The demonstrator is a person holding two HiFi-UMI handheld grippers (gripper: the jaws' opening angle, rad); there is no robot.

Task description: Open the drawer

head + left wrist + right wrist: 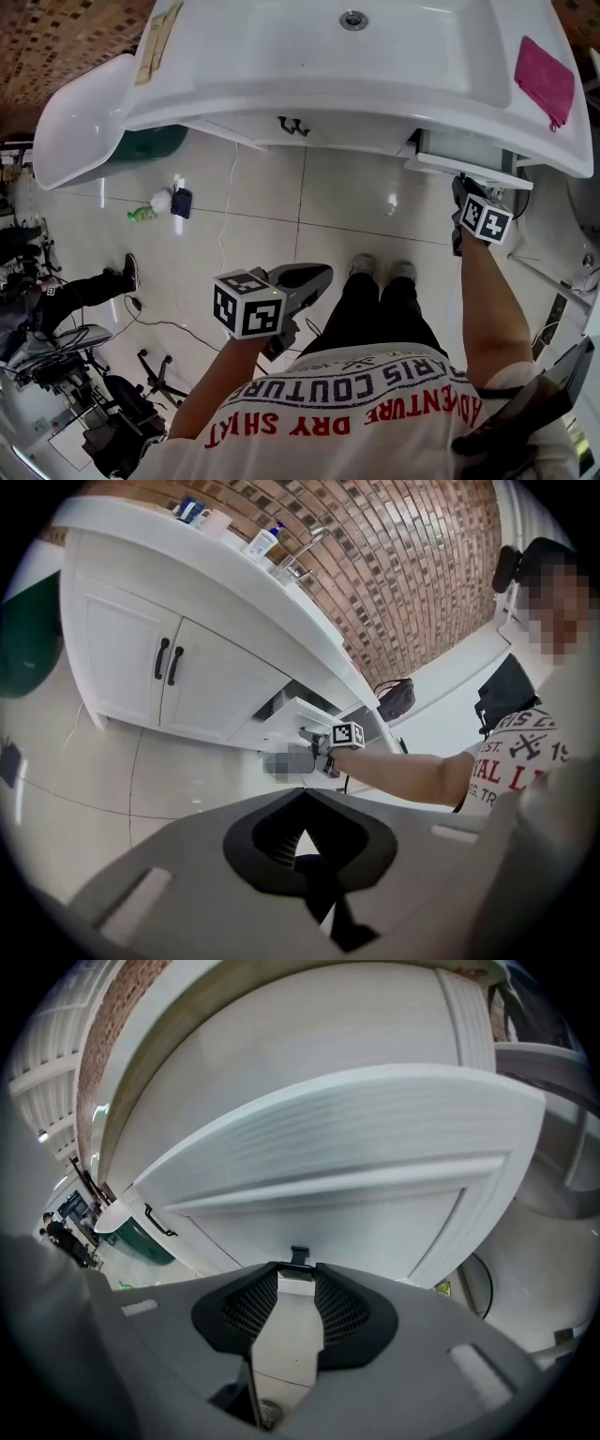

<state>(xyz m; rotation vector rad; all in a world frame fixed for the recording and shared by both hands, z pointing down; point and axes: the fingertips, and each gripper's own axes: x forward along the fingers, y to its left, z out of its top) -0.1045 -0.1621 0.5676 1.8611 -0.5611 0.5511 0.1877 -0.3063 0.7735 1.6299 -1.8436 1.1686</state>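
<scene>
Drawer point(461, 165) stands partly out under the right end of the worktop point(309, 96), its handle point(298, 1257) clamped in the right gripper point(298, 1277) jaws. Left gripper point(302, 797) is well apart, jaws together, empty.

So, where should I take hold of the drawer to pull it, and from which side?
Take the small dark handle midway along the drawer front, coming straight from the front: it alone stands out from that flat face.
</scene>
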